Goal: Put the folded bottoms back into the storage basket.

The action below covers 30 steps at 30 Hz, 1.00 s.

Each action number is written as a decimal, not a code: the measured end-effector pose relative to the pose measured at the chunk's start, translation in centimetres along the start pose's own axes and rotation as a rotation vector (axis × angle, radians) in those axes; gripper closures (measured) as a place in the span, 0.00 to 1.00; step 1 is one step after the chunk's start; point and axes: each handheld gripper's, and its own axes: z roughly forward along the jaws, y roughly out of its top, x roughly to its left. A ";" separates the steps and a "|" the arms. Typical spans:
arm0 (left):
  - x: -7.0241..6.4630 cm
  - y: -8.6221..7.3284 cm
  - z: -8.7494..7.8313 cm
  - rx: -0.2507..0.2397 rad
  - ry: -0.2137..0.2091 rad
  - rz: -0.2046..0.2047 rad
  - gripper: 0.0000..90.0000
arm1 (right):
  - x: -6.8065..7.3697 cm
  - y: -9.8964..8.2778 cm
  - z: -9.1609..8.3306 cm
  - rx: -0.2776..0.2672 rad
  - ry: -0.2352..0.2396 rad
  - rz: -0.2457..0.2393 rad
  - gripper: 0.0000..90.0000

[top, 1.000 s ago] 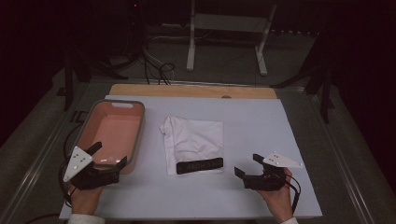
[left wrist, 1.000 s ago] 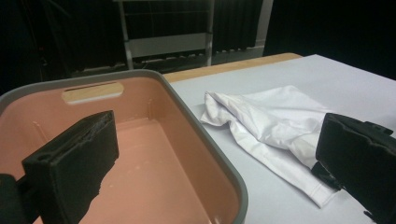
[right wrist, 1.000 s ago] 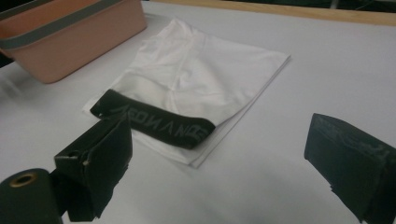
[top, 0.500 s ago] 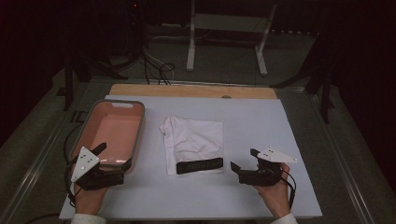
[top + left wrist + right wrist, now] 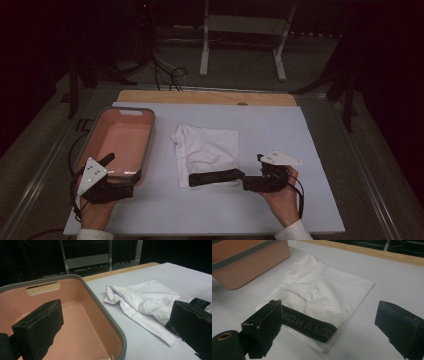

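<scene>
A folded white garment (image 5: pixel 207 147) lies mid-table, its black lettered waistband (image 5: pixel 215 177) along the near edge. My right gripper (image 5: pixel 251 171) is open at the waistband's right end, not closed on it. In the right gripper view the waistband (image 5: pixel 307 325) lies between the spread jaws of the right gripper (image 5: pixel 332 327), with the garment (image 5: pixel 324 287) beyond. My left gripper (image 5: pixel 121 174) is open at the near right corner of a pink basin (image 5: pixel 100 135). In the left gripper view, the left gripper (image 5: pixel 115 332) straddles the basin's grey rim (image 5: pixel 100 302), one jaw over the empty inside, the other near the garment (image 5: pixel 147 298).
A white sheet (image 5: pixel 310 150) covers the table, with a wooden strip (image 5: pixel 200 97) along its far edge. Beyond the table stand a white metal frame (image 5: pixel 245 45) and cables (image 5: pixel 170 75) on a dark floor. The sheet's right half is bare.
My right gripper has slid left, up to the end of the waistband. The left gripper has barely shifted by the basin corner. Garment and basin are unmoved.
</scene>
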 end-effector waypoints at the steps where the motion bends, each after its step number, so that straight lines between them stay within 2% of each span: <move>1: 0.0 0.0 0.0 0.000 -0.001 -0.002 0.00 | 0.0 0.0 0.0 0.000 0.000 0.000 0.09; 14: -0.1 -0.1 0.1 0.000 0.001 0.005 0.00 | 1.3 0.4 2.6 0.042 0.002 -0.003 0.09; 30: -0.1 -0.2 0.1 0.002 0.002 0.005 0.00 | 1.1 -0.7 5.1 0.099 -0.010 0.034 0.09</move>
